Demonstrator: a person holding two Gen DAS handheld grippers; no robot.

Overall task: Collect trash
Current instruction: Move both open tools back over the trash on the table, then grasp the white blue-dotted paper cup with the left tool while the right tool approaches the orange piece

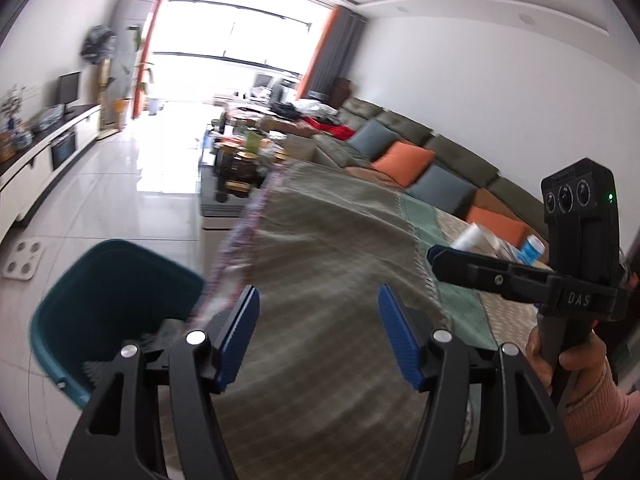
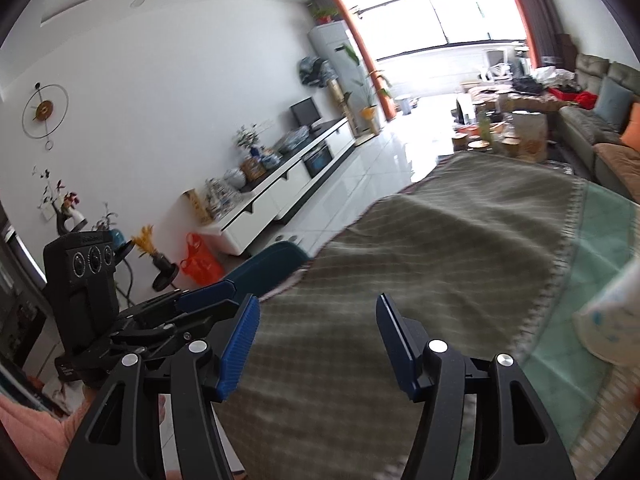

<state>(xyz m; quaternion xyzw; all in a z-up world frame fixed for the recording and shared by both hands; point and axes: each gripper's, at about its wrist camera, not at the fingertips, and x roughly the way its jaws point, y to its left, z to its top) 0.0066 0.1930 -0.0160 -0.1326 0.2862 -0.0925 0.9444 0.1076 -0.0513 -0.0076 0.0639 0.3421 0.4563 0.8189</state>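
In the left wrist view my left gripper (image 1: pixel 318 320) is open and empty above the olive striped tablecloth (image 1: pixel 320 248). A teal bin (image 1: pixel 80 320) stands on the floor left of the table, with something grey and crumpled inside. My right gripper (image 1: pixel 436 256) reaches in from the right, held by a hand in a pink sleeve; behind it lie a white paper item (image 1: pixel 472 236) and a blue-and-white piece (image 1: pixel 530 248). In the right wrist view my right gripper (image 2: pixel 318 316) is open and empty over the cloth. The left gripper (image 2: pixel 218 296) shows at its left. A white blue-spotted item (image 2: pixel 612 320) lies blurred at the right edge.
The teal bin (image 2: pixel 268 266) sits by the table's left edge. An orange plastic bag (image 2: pixel 200 262) hangs by a white TV cabinet (image 2: pixel 280 192). A cluttered coffee table (image 1: pixel 236 168) stands beyond the table. A sofa with cushions (image 1: pixel 404 160) runs along the right wall.
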